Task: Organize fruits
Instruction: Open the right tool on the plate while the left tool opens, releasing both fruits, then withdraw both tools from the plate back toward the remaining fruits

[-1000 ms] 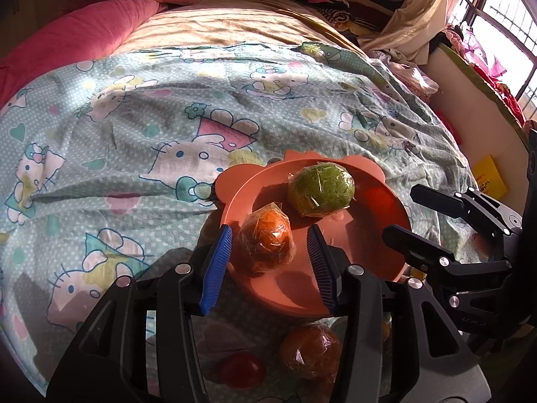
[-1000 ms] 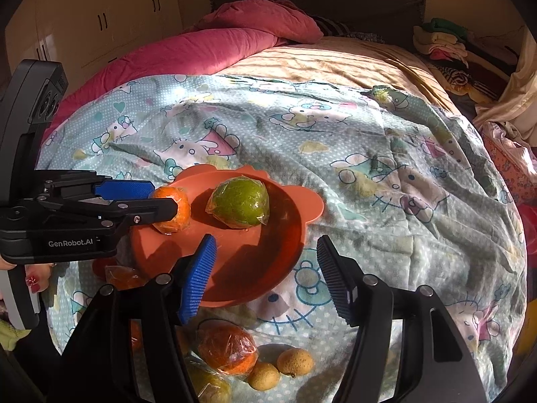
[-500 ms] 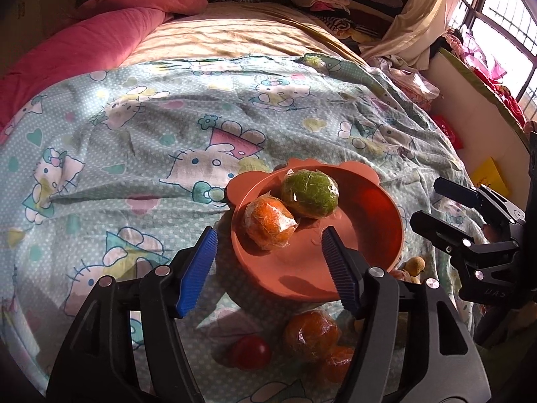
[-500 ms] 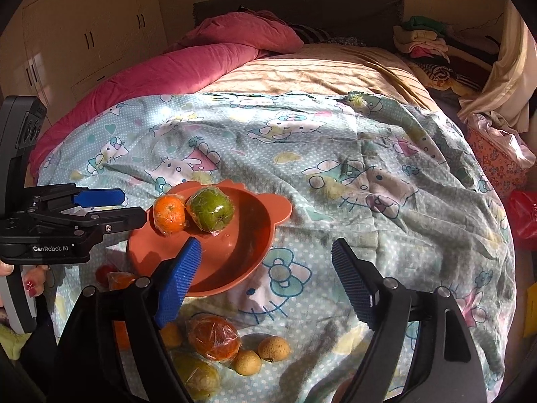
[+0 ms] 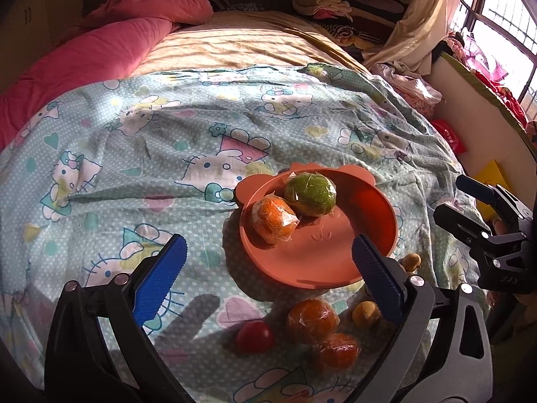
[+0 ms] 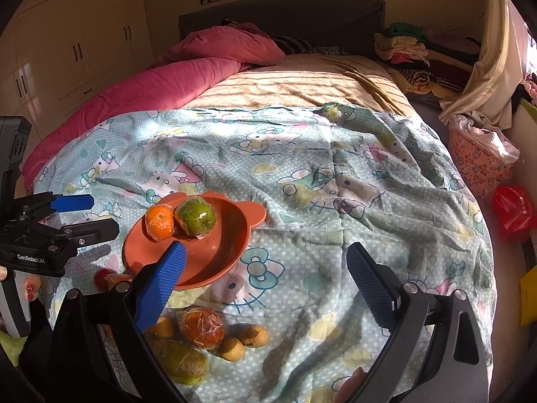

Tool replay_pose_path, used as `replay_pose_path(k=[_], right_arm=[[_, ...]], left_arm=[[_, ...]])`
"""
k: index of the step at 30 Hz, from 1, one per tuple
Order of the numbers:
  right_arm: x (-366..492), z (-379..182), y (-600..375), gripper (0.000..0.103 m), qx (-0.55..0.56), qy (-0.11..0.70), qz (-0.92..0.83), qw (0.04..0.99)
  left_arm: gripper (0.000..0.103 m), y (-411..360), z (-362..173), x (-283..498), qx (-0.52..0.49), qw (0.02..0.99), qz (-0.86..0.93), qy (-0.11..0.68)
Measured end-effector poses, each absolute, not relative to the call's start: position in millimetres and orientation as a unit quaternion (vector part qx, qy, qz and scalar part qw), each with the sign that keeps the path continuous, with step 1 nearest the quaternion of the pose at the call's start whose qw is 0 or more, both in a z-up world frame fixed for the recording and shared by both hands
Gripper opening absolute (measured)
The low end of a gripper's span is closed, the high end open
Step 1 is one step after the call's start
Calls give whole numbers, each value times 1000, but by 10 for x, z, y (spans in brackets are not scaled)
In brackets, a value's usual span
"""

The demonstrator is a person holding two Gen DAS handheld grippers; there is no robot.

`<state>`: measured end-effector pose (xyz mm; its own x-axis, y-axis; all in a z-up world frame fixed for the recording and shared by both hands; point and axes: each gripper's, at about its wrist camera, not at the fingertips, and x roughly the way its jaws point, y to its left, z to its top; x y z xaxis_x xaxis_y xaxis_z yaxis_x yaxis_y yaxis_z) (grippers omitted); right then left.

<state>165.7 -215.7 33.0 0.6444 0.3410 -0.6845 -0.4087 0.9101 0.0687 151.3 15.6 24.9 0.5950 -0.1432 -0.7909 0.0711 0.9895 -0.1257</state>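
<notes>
An orange bear-eared plate (image 5: 355,235) (image 6: 231,245) lies on the bed. It holds a wrapped orange (image 5: 273,221) (image 6: 160,221) and a wrapped green fruit (image 5: 310,194) (image 6: 196,216), touching each other. My left gripper (image 5: 268,282) is open and empty, back from the plate's near edge; it also shows in the right wrist view (image 6: 90,215). My right gripper (image 6: 265,285) is open and empty, to the right of the plate; it also shows in the left wrist view (image 5: 463,198). Loose on the sheet lie two wrapped oranges (image 5: 313,319), a red fruit (image 5: 254,337) and small brown fruits (image 6: 255,336).
A wrapped green-yellow fruit (image 6: 183,362) lies near the bed's front edge. A Hello Kitty sheet (image 5: 151,154) covers the bed, with a pink quilt (image 6: 151,90) at the far left. Folded clothes (image 6: 402,47), a floral basket (image 6: 476,164) and a red bag (image 6: 513,211) stand to the right.
My left gripper has opened, let go of the wrapped orange on the plate and pulled back. My right gripper has also drawn back and up from the plate.
</notes>
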Motion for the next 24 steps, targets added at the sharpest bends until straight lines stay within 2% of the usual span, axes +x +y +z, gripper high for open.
replay_pose_path(k=[24], right_arm=[[1246, 408, -2375, 99, -44, 352, 205, 912]], left_arm=[[93, 91, 327, 1147, -47, 896, -70, 436]])
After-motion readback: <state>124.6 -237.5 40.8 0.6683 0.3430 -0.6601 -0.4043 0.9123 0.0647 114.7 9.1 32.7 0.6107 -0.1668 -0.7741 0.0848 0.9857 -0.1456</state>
